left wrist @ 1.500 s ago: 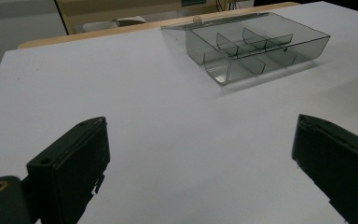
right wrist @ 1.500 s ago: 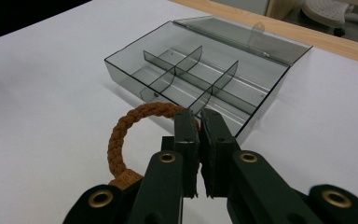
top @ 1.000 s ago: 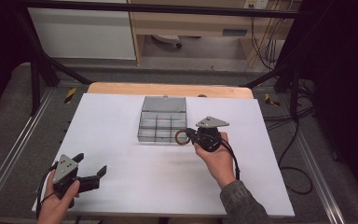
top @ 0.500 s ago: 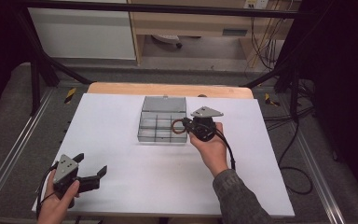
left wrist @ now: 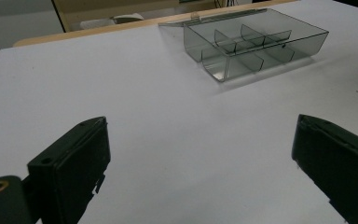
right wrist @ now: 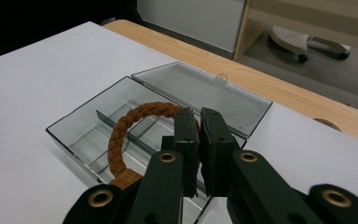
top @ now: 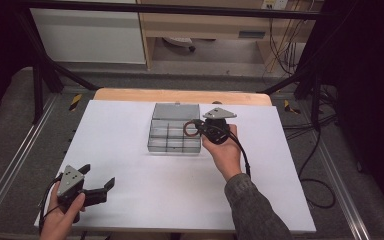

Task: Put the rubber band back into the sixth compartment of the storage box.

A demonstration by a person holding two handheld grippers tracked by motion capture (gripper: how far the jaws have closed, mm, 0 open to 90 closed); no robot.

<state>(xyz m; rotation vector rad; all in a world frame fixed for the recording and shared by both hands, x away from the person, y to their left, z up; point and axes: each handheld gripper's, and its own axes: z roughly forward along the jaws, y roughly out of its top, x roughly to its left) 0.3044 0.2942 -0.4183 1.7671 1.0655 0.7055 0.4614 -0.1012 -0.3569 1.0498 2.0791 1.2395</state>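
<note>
The right gripper (right wrist: 199,140) is clenched on a brown braided cord bracelet (right wrist: 135,128), its jaws pinching the ring at one side so that the loop hangs out to that gripper's left, standing roughly on edge rather than flat; in the high view the bracelet (top: 191,128) sits over the right-hand part of a smoky clear plastic divided organiser box (top: 174,135) whose lid lies folded back flat behind it. The relation that matters is vertical: the ring appears to hang above the open compartments, not yet resting in any, and which cell lies directly beneath I cannot tell; in my judgement the coming move is a short drop down into the box, the ring's plane needing to tip flatter to fit between the dividers. The left gripper (top: 96,189) is released, jaws wide apart, low over the white counter (top: 130,165) near the front left corner, well apart from the box (left wrist: 256,42), so the right hand is plainly the nearer.
</note>
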